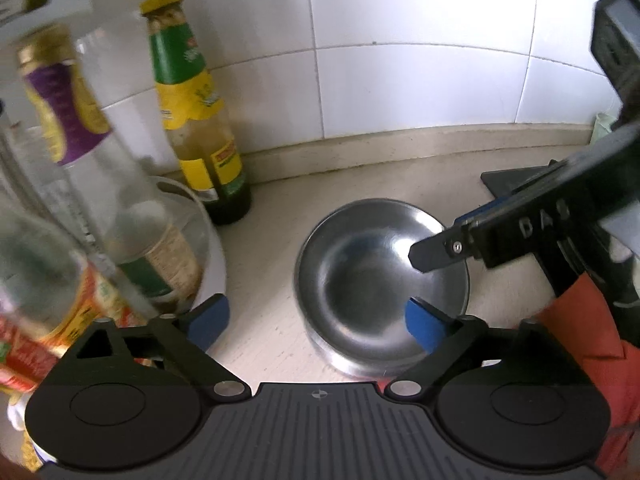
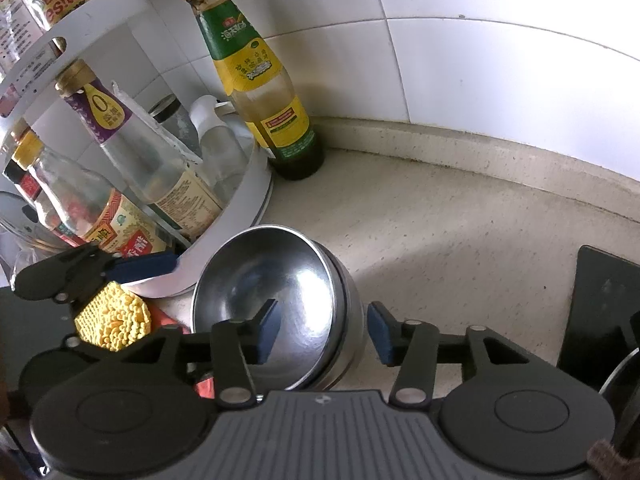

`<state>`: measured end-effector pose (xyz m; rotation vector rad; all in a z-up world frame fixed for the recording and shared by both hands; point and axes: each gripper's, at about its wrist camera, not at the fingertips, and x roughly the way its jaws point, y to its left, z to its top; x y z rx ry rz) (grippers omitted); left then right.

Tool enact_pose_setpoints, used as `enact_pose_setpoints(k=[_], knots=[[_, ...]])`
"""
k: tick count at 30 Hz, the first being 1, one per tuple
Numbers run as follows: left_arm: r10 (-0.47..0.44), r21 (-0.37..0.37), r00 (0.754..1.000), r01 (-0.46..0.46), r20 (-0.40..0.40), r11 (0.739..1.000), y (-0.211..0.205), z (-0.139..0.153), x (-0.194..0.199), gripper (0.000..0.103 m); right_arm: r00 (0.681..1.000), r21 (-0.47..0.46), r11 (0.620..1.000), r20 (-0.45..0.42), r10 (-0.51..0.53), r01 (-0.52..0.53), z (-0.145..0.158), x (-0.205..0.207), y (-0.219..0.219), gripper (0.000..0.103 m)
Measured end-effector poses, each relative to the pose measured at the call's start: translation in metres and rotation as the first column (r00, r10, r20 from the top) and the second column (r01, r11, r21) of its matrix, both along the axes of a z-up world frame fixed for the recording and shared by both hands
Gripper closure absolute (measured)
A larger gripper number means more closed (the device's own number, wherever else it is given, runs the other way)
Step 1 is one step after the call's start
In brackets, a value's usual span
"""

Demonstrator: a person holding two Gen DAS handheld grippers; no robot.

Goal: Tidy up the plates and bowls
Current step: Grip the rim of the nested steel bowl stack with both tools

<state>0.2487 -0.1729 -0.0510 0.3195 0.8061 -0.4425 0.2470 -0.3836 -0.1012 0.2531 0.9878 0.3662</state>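
Left wrist view: looked down on steel bowls point(image 1: 360, 280), nested in a stack and set upright on the pale bench point(image 1: 272, 240), near the white tiled wall point(image 1: 400, 80). Showed the left hand-held gripper point(image 1: 316, 322) spread wide with nothing pinched: one blue pad just over the near right rim of the top bowl, the other well off to the left, beside the white round rack point(image 1: 212, 248). Caught the right hand-held gripper point(image 1: 438, 240) reaching in from the right, one black finger hanging over the inside of the top bowl. Stood just beyond the rack, close to the wall, a sauce bottle point(image 1: 192, 100) with a yellow cap and a green and yellow label. Lay at the far right a dark mat point(image 1: 508, 184) and, nearer, some orange fabric point(image 1: 580, 320).

Right wrist view: same stack point(image 2: 272, 272), just right of the rack point(image 2: 248, 200) with its glass bottles. Right hand-held gripper point(image 2: 323, 332) partly spread astride the near right wall of the bowls, left pad inside the top bowl, right pad outside, neither seen pressing on the steel. Held the other tool at lower left, a yellow nubbed glove point(image 2: 114, 316)
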Motion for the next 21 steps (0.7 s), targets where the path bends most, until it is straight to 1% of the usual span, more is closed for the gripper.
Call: enact_pose_setpoints(k=[3,5,10,14,17,19,21], knots=[[-0.014,-0.007,1.000,0.014,-0.003,1.000,0.013,-0.002,-0.011,0.003,1.000,0.003,1.000,0.006,0.009,-0.009,0.001,-0.002,0.001,0.044],[-0.024,-0.002,1.000,0.024,-0.010,1.000,0.019,-0.008,-0.017,0.003,1.000,-0.008,1.000,0.005,0.011,-0.011,-0.001,-0.001,0.003,0.043],[-0.033,-0.005,0.998,0.033,-0.057,0.999,0.025,-0.030,-0.021,0.004,1.000,-0.019,1.000,-0.021,0.016,-0.017,-0.010,0.003,0.007,0.043],[-0.062,-0.021,0.997,0.061,-0.055,0.998,0.017,-0.042,-0.010,0.004,0.999,-0.019,0.999,-0.038,0.028,-0.029,-0.017,0.007,0.012,0.043],[-0.099,-0.021,0.992,0.097,-0.074,0.995,0.009,-0.052,0.002,0.002,0.999,-0.008,1.000,-0.049,0.025,-0.025,-0.022,0.012,0.010,0.042],[-0.135,-0.039,0.987,0.132,-0.086,0.991,0.007,-0.056,0.005,0.002,0.998,-0.001,1.000,-0.063,0.017,-0.017,-0.026,0.015,0.006,0.042],[-0.167,-0.025,0.982,0.166,-0.087,0.986,0.002,-0.060,0.007,0.002,0.997,0.016,1.000,-0.077,0.007,-0.005,-0.030,0.018,0.003,0.042]])
